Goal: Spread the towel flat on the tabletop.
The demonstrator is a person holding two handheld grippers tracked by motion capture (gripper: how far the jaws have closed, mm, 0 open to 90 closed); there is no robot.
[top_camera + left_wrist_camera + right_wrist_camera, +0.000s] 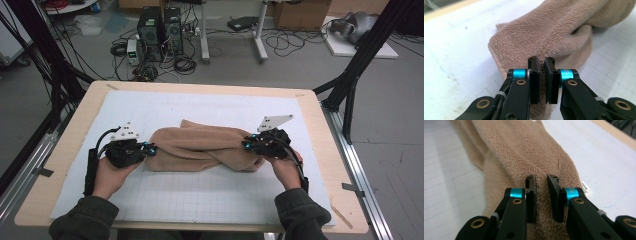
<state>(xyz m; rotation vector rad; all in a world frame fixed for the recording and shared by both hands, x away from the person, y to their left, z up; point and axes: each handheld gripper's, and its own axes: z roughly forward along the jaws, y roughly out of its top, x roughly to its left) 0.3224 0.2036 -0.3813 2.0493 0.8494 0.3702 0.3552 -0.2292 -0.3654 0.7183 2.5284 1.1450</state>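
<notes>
A tan terry towel (pixel 200 145) lies bunched and twisted across the middle of the white gridded mat (pixel 200 195). My left gripper (pixel 151 149) is shut on the towel's left end; in the left gripper view its jaws (pixel 541 65) pinch a fold of the towel (pixel 559 32). My right gripper (pixel 246 144) is shut on the towel's right end. In the right gripper view the pads of that gripper (pixel 541 185) press thick cloth of the towel (pixel 524 152), and a small white label (pixel 586 188) sticks out at its edge. The towel sags between the two hands.
The mat lies on a light wooden table (pixel 70 150) with black frame posts (pixel 360 60) at its corners. Beyond the far edge, computer towers (pixel 160 32), cables and desk legs stand on the floor.
</notes>
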